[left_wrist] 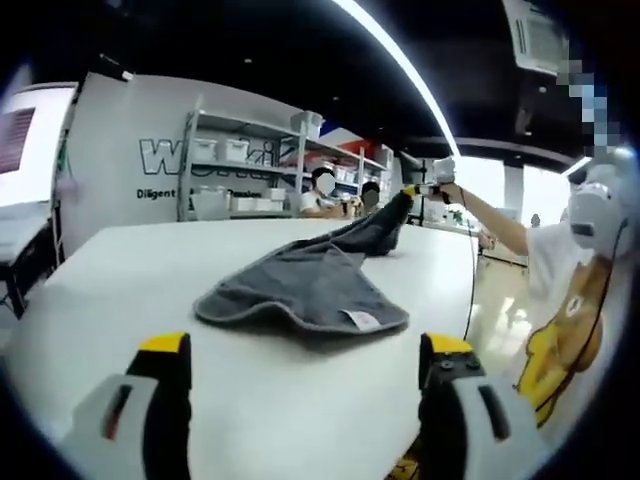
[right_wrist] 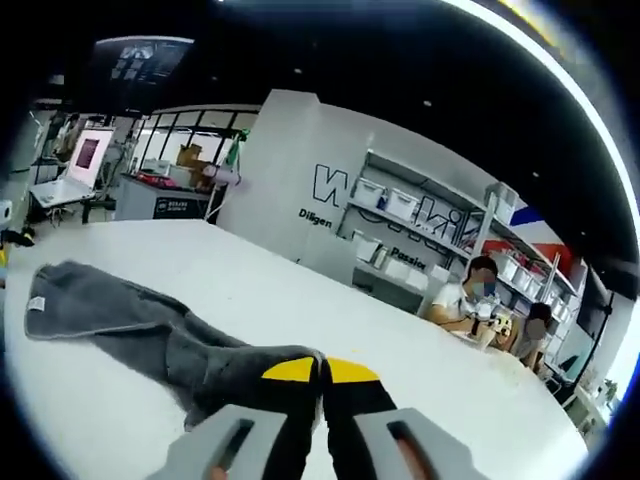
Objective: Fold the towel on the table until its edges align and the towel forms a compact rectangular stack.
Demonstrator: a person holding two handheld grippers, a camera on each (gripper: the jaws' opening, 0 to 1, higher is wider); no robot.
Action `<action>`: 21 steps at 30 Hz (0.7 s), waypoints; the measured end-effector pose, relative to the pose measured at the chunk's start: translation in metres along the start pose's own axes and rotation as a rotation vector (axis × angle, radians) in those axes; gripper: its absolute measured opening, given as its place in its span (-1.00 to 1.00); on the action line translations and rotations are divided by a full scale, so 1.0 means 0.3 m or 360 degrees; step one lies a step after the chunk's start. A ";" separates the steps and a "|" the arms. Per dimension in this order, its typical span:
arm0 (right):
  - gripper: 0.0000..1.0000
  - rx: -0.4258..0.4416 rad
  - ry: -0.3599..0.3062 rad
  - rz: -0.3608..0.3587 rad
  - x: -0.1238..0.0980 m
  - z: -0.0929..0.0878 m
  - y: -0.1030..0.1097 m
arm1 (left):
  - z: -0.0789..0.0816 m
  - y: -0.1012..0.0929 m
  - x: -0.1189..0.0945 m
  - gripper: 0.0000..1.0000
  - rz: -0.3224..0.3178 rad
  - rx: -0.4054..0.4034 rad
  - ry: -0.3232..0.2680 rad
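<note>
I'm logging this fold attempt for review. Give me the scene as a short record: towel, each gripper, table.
towel: grey towel, rumpled and not yet folded, one corner lifted off the table
right gripper: right gripper shut on that corner, holding it up
left gripper: left gripper open, short of the towel, holding nothing
table: white table, towel's white label at the near edge

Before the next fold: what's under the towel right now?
The gray towel lies on the white table; its far corner is lifted by the right tool, which is shut on it. Anything beneath the flat part is hidden by the cloth.
</note>
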State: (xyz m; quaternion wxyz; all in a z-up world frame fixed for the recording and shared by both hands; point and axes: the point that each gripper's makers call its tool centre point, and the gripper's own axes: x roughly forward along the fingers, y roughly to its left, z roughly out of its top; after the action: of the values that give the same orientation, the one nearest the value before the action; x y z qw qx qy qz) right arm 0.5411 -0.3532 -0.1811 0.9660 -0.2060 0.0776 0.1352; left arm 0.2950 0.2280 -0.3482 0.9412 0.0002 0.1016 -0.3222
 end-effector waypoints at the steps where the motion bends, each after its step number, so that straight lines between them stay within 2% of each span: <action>1: -0.96 -0.0004 -0.0022 -0.0003 0.006 0.035 -0.007 | 0.000 0.000 -0.003 0.99 0.0005 -0.0002 -0.0002; 2: -0.96 -0.0007 -0.0033 -0.0003 0.007 0.049 -0.008 | 0.000 0.001 -0.007 0.99 0.0010 -0.0003 -0.0004; 8: -0.96 -0.0085 -0.0183 -0.0022 0.012 0.290 -0.020 | 0.013 0.020 -0.035 0.99 0.0059 -0.0008 -0.0026; 13: -0.96 -0.0134 -0.0249 -0.0032 0.019 0.403 -0.015 | 0.008 0.021 -0.047 0.98 0.0072 -0.0021 -0.0034; 16: -0.96 -0.0134 -0.0257 -0.0019 0.026 0.413 0.003 | 0.006 0.020 -0.055 0.98 0.0079 -0.0029 -0.0043; 20: -0.96 -0.0134 -0.0245 0.0004 0.019 0.378 0.007 | 0.008 0.019 -0.061 0.98 0.0083 -0.0033 -0.0050; 21: -0.96 -0.0121 -0.0240 0.0009 0.012 0.353 0.001 | 0.008 0.019 -0.061 0.98 0.0082 -0.0033 -0.0047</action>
State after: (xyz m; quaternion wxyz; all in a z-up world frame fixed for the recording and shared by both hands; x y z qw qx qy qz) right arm 0.5544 -0.3076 -0.0863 0.9602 -0.2315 0.0002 0.1560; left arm 0.2848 0.2436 -0.3428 0.9505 -0.0117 0.0911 -0.2969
